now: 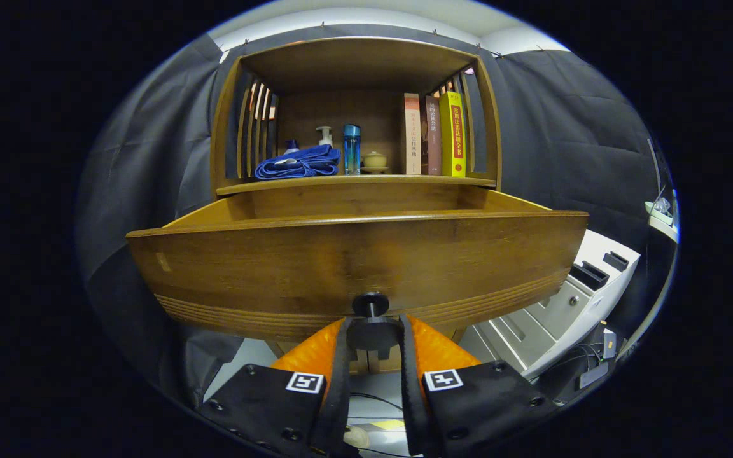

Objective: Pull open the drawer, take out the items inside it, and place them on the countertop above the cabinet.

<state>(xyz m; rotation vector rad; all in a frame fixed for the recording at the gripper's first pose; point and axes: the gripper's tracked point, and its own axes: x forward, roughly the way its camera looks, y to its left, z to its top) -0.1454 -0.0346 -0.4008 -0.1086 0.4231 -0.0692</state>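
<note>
We list the wooden cabinet [354, 63] first, filling the upper centre of the frame, with slatted sides and an open shelf; its countertop [354, 182] runs across the middle as a thin wooden edge. Next, the drawer [354, 261], pulled well out toward us, its broad front spanning the centre of the frame; we cannot see what lies inside from here. At the lower right, a white unit [570, 299] with dark handles, beside the cabinet. On the countertop, left to right: a folded blue cloth [300, 162]; a pump bottle [324, 135] behind it; a blue bottle [351, 148]; a small teapot [375, 160]; three upright books [435, 133], touching one another. Smallest, the dark drawer knob [371, 324], at the lower centre; the gripper [373, 331] is clamped on it, both fingers [340, 356] pressing its sides.
</note>
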